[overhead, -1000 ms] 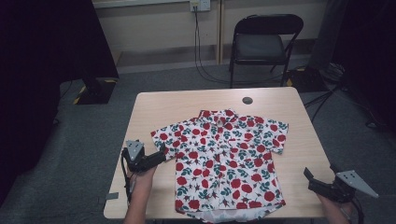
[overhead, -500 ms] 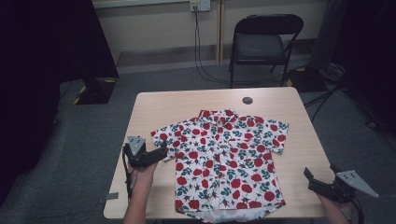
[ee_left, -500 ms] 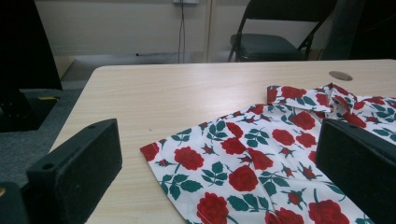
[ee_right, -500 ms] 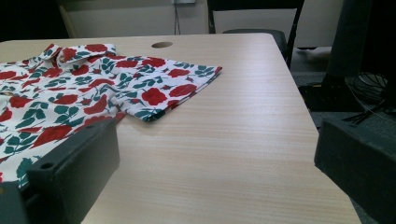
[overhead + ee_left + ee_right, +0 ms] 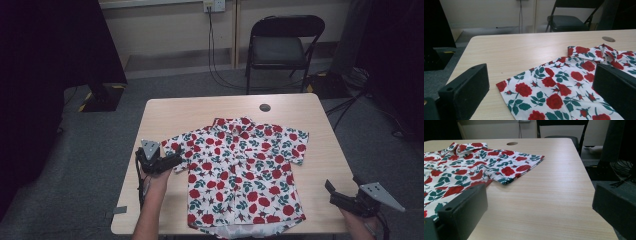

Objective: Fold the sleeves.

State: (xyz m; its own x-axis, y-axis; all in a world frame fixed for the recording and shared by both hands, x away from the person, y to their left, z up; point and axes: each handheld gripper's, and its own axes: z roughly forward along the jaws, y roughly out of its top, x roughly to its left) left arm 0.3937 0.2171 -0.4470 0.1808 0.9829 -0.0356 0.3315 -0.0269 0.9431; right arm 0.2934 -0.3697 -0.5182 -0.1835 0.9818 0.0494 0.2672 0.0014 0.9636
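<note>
While your right gripper (image 5: 345, 199) waits off the lower right corner of the counter (image 5: 200, 112) much as it did a second ago, your left gripper (image 5: 167, 162) has crept a little toward the near sleeve (image 5: 181, 145) of the rose-print shirt (image 5: 240, 170), so the work looks to be at the reach, with no cloth taken yet. The shirt lies flat and face up in the middle of the high view, collar (image 5: 232, 122) toward the folding chair (image 5: 282, 47) at the top of the frame. Your left gripper view adds what the overhead cannot: its fingers (image 5: 465, 90) stand wide apart with the sleeve hem (image 5: 504, 86) lying between them, low at centre, nothing pinched. Your right gripper view shows its own fingers (image 5: 461, 211) equally apart over bare wood, the far sleeve (image 5: 519, 168) in the upper left, well clear of them, and a round grommet hole (image 5: 512, 143) beyond it.
</note>
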